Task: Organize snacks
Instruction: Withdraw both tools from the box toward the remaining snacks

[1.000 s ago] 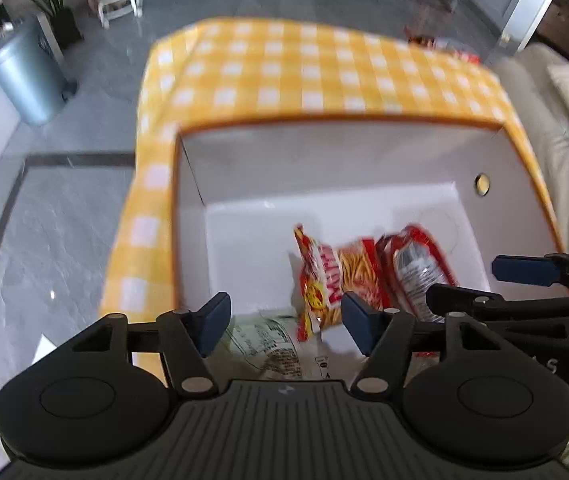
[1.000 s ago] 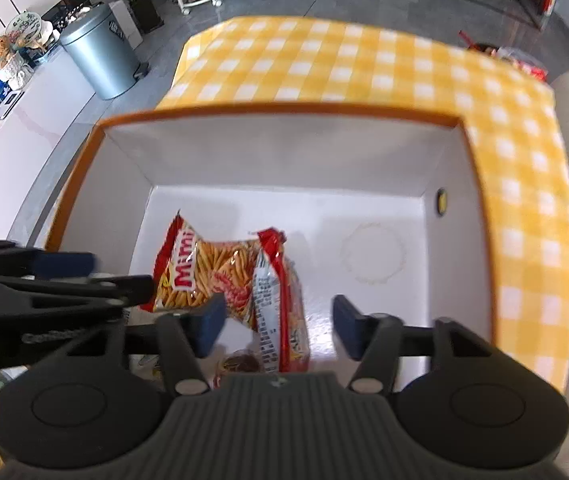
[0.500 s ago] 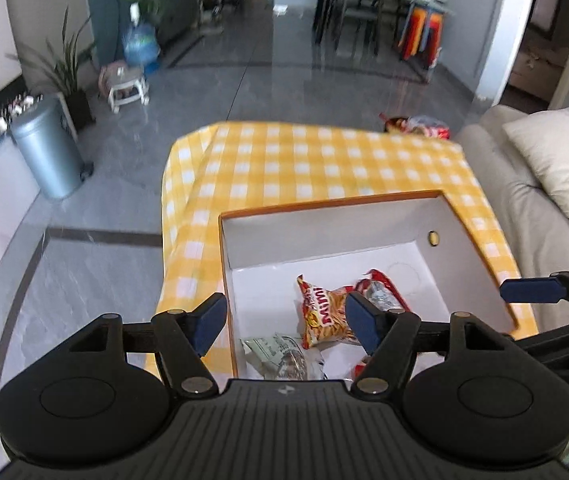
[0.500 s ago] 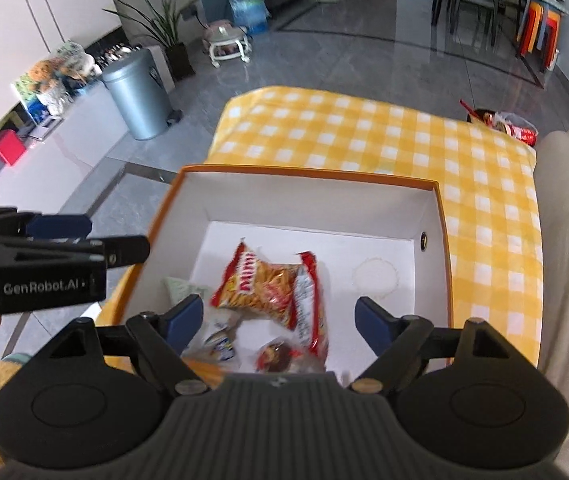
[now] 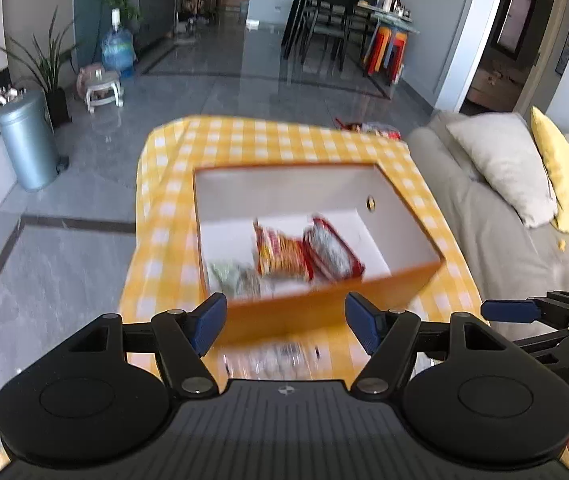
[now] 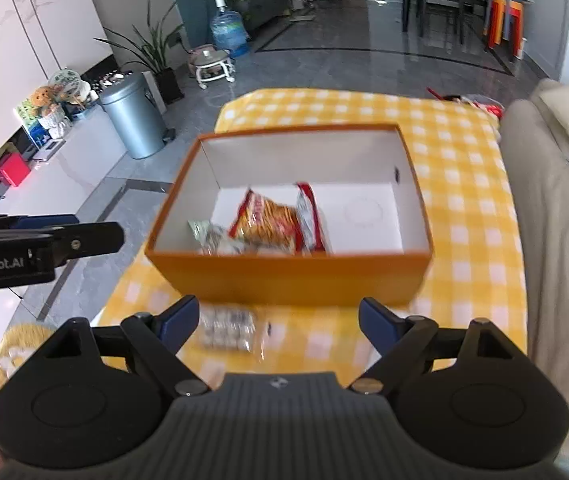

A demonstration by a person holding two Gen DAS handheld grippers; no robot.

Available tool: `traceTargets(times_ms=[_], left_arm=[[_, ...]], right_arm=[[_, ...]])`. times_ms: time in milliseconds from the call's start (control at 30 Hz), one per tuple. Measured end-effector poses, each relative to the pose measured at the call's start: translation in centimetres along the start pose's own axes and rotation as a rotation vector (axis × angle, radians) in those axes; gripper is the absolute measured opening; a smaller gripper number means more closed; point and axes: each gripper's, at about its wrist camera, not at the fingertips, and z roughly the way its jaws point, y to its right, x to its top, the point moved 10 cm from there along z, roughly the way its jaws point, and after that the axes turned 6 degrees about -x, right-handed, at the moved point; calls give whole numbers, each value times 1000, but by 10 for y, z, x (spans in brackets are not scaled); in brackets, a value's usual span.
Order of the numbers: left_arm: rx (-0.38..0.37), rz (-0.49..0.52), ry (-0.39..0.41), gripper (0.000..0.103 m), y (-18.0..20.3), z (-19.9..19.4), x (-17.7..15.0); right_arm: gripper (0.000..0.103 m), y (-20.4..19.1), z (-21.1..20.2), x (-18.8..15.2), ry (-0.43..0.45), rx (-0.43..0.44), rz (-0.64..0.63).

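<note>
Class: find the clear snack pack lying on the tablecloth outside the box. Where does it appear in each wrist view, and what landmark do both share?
Left wrist: clear pack, bottom centre, between the fingers, below the box's near wall.
Right wrist: clear pack, lower left of centre, beside the left finger.
Shared landmark: orange box.

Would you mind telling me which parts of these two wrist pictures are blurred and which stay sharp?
Left wrist view: the orange box and the snack packets in it smear, while the left gripper stays crisp. Right wrist view: the clear packet before the box blurs; the right gripper is sharp.
</note>
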Motion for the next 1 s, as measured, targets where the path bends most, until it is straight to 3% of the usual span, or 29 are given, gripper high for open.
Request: traceTargets(times_ms=[533,767,867,1000], left_arm=[[10,-42,-296,75,3,9,-125],[-17,34,-325,74,21,13,-142],[-39,65,-329,74,28,16,-141],[-10,56,-340,74,24,22,-141]], right_arm=[[84,14,-5,-123,-197,-39,124],[84,30,-1,-155,-251,-44,217],[84,40,-2,-156,-236,-52,241],[84,54,2,-150,-215,-94,223]])
